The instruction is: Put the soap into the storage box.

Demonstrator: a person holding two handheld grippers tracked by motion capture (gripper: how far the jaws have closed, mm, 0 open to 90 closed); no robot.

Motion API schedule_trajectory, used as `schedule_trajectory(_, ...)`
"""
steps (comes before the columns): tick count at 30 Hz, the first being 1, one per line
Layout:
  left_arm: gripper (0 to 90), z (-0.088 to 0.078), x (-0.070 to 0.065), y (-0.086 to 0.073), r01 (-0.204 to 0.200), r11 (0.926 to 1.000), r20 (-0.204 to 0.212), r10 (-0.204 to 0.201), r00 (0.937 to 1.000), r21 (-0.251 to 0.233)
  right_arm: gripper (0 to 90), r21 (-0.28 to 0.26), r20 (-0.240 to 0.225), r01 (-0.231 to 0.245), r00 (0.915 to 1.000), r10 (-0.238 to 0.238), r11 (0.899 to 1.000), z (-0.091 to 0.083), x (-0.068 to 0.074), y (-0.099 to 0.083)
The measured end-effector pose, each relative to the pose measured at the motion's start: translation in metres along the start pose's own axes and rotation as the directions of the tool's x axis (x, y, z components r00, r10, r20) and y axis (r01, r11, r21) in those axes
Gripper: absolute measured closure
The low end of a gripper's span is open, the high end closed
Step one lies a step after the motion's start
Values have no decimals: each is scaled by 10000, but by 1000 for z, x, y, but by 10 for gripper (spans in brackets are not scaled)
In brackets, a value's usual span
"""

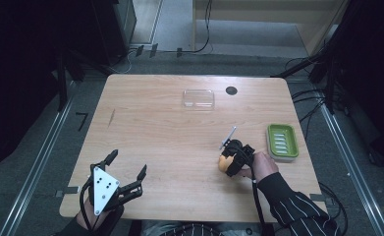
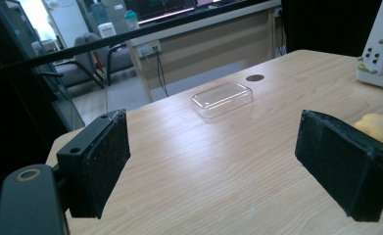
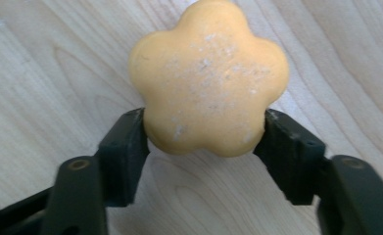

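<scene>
An orange flower-shaped soap (image 3: 208, 78), five rounded lobes with a pale speckled top, lies flat on the wooden table (image 1: 155, 128) toward its right edge, nearer the front. The right gripper (image 3: 206, 139) pinches its two lower lobes between both jaws.

A light wooden counter (image 1: 155, 128) carries a clear plastic lid (image 1: 198, 99) near its far edge, a green soap dish (image 1: 282, 141) at its right side, and an orange flower-shaped soap (image 3: 207, 78).
</scene>
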State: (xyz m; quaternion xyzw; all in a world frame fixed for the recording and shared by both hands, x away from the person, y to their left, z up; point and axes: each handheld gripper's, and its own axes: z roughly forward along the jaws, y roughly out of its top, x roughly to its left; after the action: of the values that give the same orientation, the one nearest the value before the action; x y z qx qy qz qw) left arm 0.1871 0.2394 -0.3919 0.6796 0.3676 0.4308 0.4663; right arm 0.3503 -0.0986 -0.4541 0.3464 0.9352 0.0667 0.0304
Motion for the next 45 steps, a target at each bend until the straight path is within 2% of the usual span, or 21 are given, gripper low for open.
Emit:
schedule_trajectory(1, 135, 0, 0, 0, -19, 10000, 11, 19, 10000, -6, 306, 75, 7, -137, 9999, 137, 9999, 1, 1, 1)
schedule_trajectory(4, 135, 0, -1, 0, -5, 10000, 8, 5, 10000, -13, 289, 110, 75, -191, 9998, 190, 9998, 2, 2, 3)
schedule_trajectory(7, 135, 0, -1, 0, -14, 10000, 7, 14, 10000, -25, 274, 361, 71, -169, 9998, 167, 9992, 6, 5, 9)
schedule_trajectory(12, 135, 0, 0, 0, 5, 10000, 15, -5, 10000, -18, 322, 440, 342, -245, 9992, 230, 9987, 9, 5, 14)
schedule_trajectory(16, 135, 0, 0, 0, 21, 10000, -7, -21, 10000, -13, 331, 477, 337, -245, 9992, 229, 9986, 10, 5, 15)
schedule_trajectory(18, 135, 0, 0, 0, 15, 10000, 0, -15, 10000, -15, 381, 590, 331, -275, 9991, 255, 9979, 11, 5, 14)
schedule_trajectory(27, 135, 0, 0, 0, 33, 10000, -10, -33, 10000, -25, 399, 508, 195, -229, 9996, 219, 9984, 10, 3, 12)
schedule_trajectory(45, 135, -1, 0, 0, 31, 10000, -21, -32, 10000, -33, 399, 143, 273, -173, 9995, 169, 9997, 3, 2, 7)
